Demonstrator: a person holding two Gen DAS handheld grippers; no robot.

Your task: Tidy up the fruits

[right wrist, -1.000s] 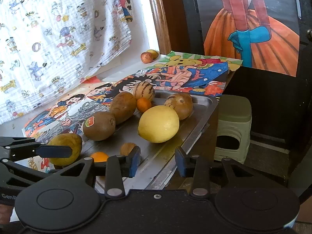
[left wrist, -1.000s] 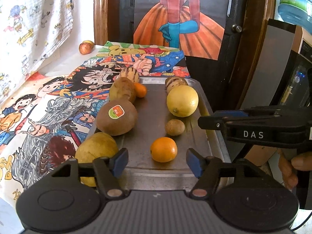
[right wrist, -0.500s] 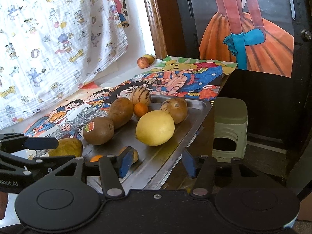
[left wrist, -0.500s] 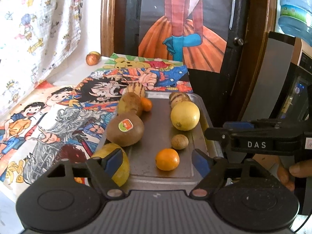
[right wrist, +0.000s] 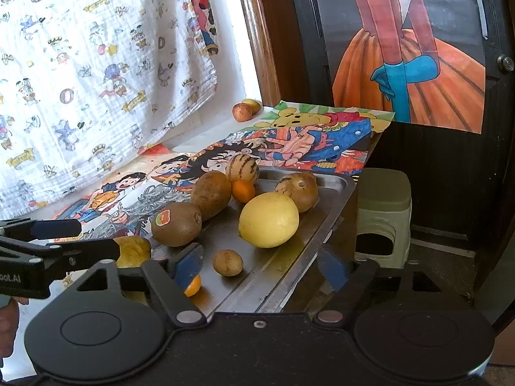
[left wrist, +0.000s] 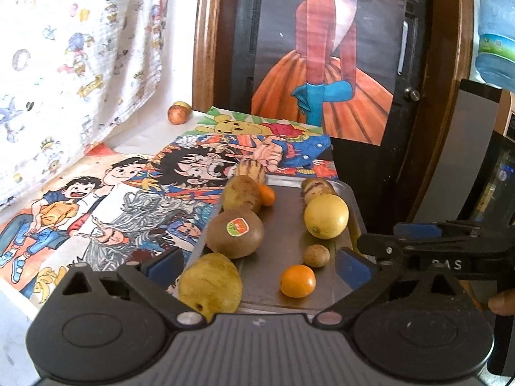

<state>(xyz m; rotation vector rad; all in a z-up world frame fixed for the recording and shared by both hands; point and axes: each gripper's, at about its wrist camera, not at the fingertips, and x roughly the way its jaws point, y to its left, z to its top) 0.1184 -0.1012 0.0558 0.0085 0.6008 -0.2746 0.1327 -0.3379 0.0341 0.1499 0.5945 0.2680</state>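
Note:
A metal tray [left wrist: 286, 225] holds several fruits: a stickered kiwi [left wrist: 235, 233], a lemon [left wrist: 326, 216], an orange [left wrist: 297, 280], a small brown fruit [left wrist: 316, 255] and striped fruits at the back. A yellow pear-like fruit [left wrist: 210, 281] sits at the tray's near left corner. My left gripper [left wrist: 259, 265] hovers before the tray's near edge, jaws opening wide, gripping nothing. My right gripper [right wrist: 260, 263] hangs over the tray's [right wrist: 289, 257] near right rim, jaws opening and empty. Its left finger partly hides the orange [right wrist: 192, 286]; the lemon [right wrist: 268, 219] lies ahead.
Cartoon posters [left wrist: 112, 199] cover the table left of the tray. Two small fruits [right wrist: 242, 111] lie at the back by the printed curtain. A green stool [right wrist: 383, 212] stands on the floor right of the table. A dark door with a painting [left wrist: 322, 64] is behind.
The jaws of both grippers have spread much wider. The left gripper has risen and drawn back, so the tray sits lower and smaller in its view. The fruits have stayed put.

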